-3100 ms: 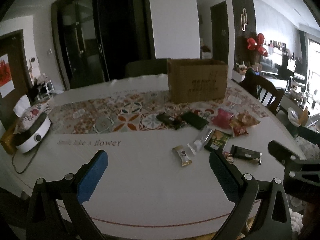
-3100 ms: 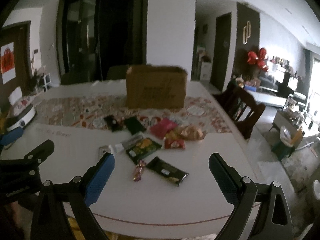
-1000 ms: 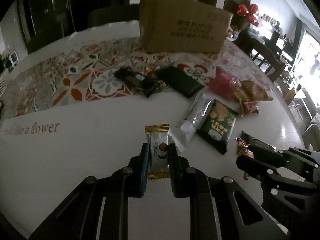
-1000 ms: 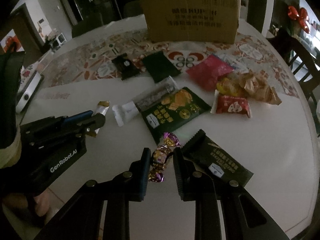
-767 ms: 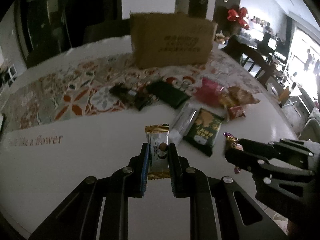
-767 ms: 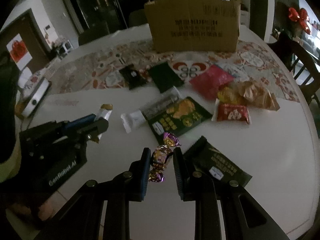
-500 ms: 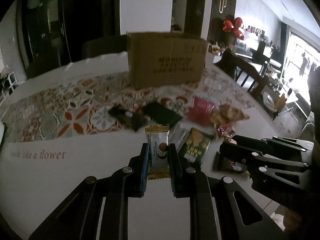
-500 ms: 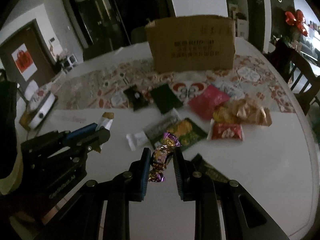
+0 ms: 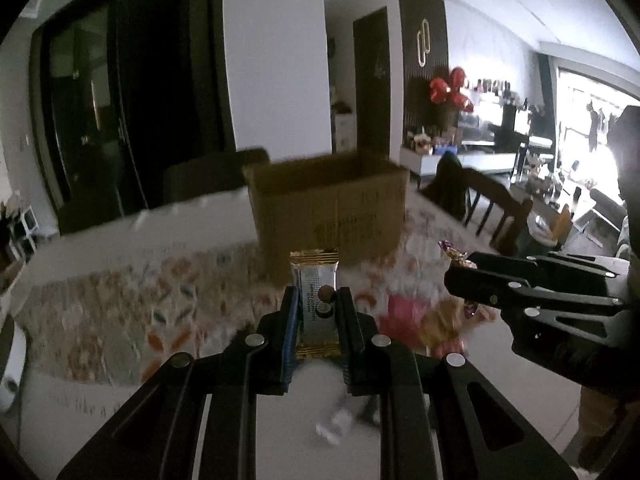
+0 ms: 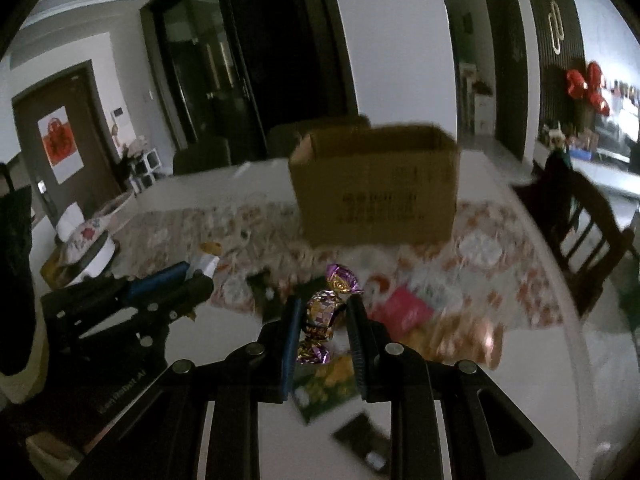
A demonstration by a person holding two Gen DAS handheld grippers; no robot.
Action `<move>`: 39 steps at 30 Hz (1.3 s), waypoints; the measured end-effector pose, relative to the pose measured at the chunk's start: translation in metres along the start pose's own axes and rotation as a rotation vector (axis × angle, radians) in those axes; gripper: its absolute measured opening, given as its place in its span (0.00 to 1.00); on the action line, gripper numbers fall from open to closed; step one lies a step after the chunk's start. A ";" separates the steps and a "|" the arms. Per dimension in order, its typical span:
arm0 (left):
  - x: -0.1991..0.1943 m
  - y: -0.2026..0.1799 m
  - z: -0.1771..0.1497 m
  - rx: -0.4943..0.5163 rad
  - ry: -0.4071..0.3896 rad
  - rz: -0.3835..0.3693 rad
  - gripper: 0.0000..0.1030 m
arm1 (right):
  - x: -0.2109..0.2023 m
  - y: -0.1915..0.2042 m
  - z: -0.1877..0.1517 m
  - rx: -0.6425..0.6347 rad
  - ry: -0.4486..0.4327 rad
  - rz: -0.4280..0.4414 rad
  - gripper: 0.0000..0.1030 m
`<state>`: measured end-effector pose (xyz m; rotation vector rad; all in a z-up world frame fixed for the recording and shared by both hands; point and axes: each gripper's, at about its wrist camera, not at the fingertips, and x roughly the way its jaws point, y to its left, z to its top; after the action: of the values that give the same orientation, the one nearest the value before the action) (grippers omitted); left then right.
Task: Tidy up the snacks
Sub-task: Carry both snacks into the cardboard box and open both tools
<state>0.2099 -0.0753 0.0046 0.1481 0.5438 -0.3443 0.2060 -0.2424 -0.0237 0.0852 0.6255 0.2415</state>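
Our left gripper clamps a silver, gold-edged snack bar, held above the table. Our right gripper pinches a purple-and-gold wrapped candy, also off the surface. We see the open-topped cardboard box standing at the far side on the patterned runner, open air between it and us. Blurred packets, a pink one among them, lie below. A dark chair crowds the table's right edge.

White table bears a patterned floral runner; an open cardboard box stands on it; blurred snack packets lie in front.
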 end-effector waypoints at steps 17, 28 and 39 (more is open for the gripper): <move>0.075 0.024 0.103 -0.016 -0.037 -0.051 0.19 | 0.054 -0.035 0.112 -0.027 -0.092 0.008 0.24; 0.148 0.034 0.138 -0.027 0.043 -0.072 0.19 | 0.116 -0.068 0.153 0.004 -0.028 0.034 0.24; 0.214 0.040 0.149 -0.066 0.193 -0.103 0.19 | 0.169 -0.090 0.173 0.049 0.064 0.024 0.24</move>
<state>0.4672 -0.1320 0.0191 0.0904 0.7547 -0.4144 0.4577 -0.2891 0.0063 0.1330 0.6943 0.2529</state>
